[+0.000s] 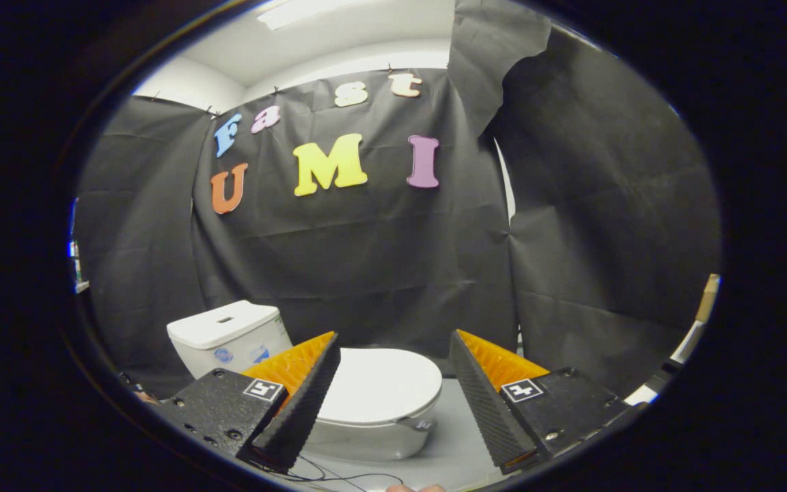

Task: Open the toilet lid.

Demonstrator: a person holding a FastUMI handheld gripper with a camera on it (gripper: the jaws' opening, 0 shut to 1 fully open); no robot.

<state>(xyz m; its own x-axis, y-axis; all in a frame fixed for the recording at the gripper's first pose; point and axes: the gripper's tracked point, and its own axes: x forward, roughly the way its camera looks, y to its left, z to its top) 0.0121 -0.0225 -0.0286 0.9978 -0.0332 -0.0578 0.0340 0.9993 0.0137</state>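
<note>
While the gripper (393, 342) hangs short of its target, its two fingers stand wide apart with nothing between them but open air, and that spread looks chosen so the fingers can straddle or slip under an edge once they reach it. Seen from the gripper view, the toilet (366, 410) sits just ahead of and between the fingers on a pale floor (458, 451), its toilet lid (383, 384) lying flat and closed over the bowl, so the opening has not yet begun. The tank (226, 335) rises behind the lid and off toward the left finger, backed by the booth's black cloth wall (380, 273). Because the lid's front rim faces the right finger, I judge the approach is aimed at that free edge, where a lift would swing it back toward the tank. A small tab on the bowl's front (421, 425) is too small to make out. The left finger covers the near side of the lid and part of the tank, a thin cable (346, 476) trails below the bowl, and the hinge is hidden.
</note>
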